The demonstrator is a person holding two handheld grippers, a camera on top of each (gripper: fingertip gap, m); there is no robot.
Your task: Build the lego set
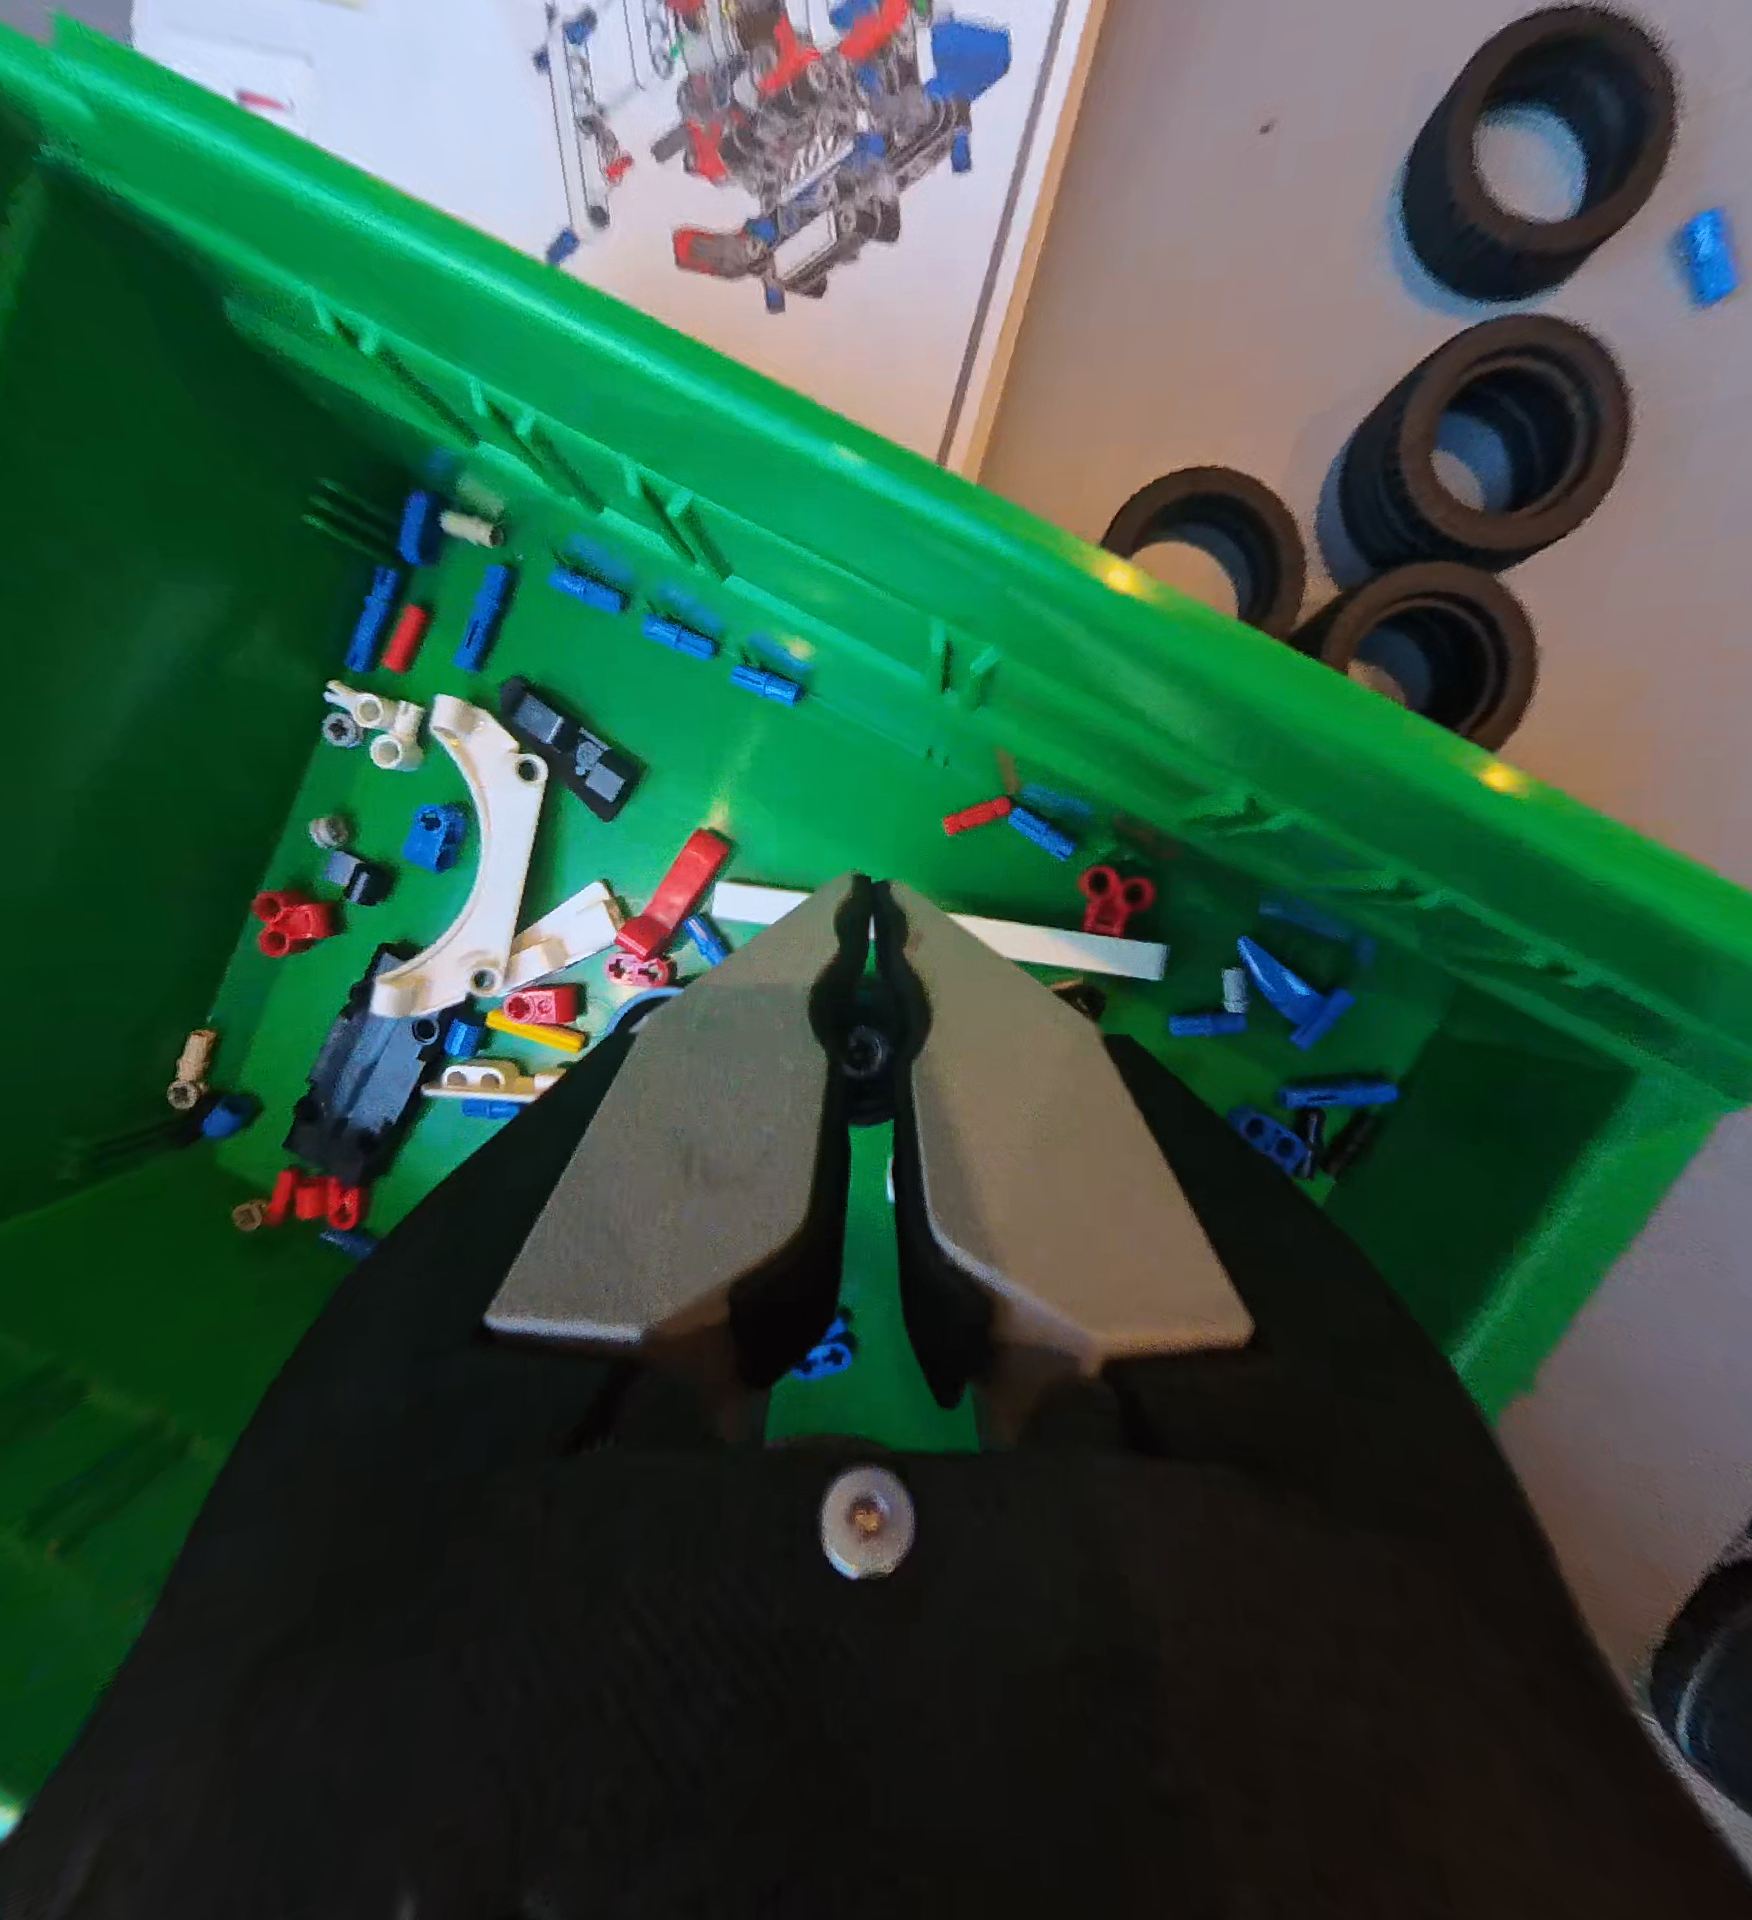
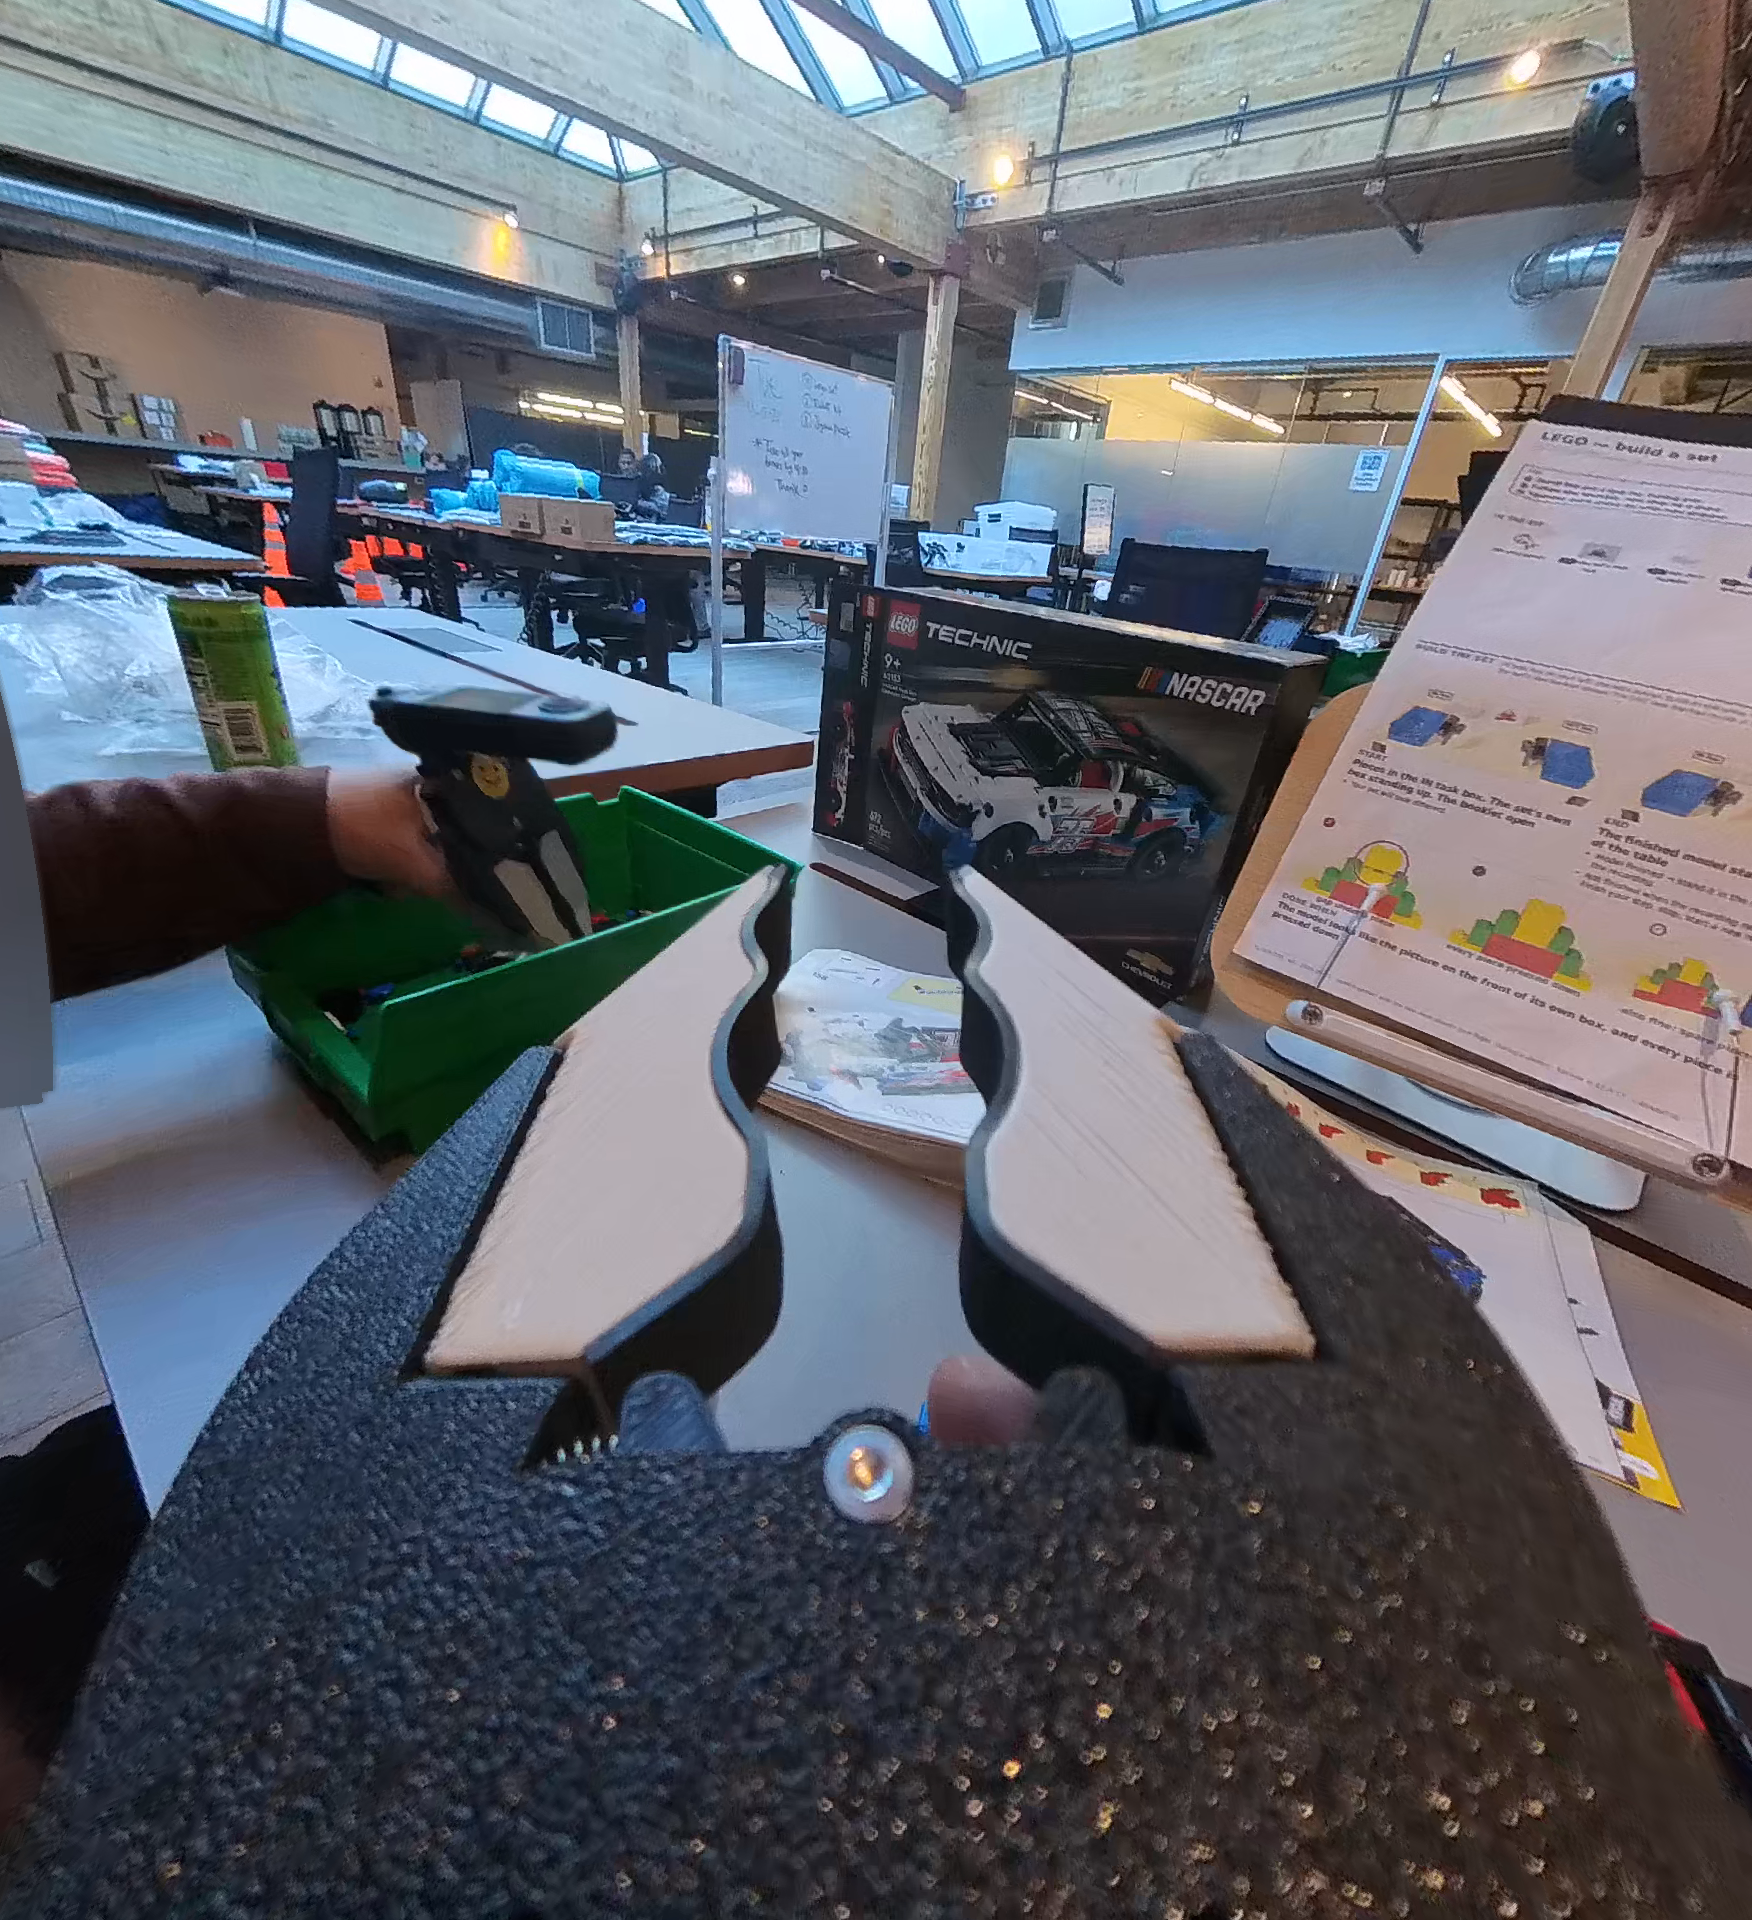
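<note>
My left gripper [image 1: 867, 899] reaches down into a green bin [image 1: 851, 499] of loose Lego pieces. Its fingertips are together, and a small black round piece [image 1: 864, 1047] sits gripped in the notch between the fingers. Under it lie a white arch piece [image 1: 498, 862], a long white beam [image 1: 1080, 948] and several blue and red pins. My right gripper [image 2: 867, 894] is open and empty above the table, pointing at the instruction booklet [image 2: 872, 1039]. The right wrist view also shows the left gripper [image 2: 539, 914] inside the bin [image 2: 456, 1039], held by a hand.
Several black tyres [image 1: 1474, 447] and a blue piece [image 1: 1708, 255] lie on the table beside the bin, and the open booklet [image 1: 799, 125] lies behind it. The set's box [image 2: 1059, 769] stands upright at the back. A task sheet on a stand [image 2: 1578, 779] is at the right and a green can [image 2: 228, 675] at the left. About 40 cm separates my left fingertips from my right.
</note>
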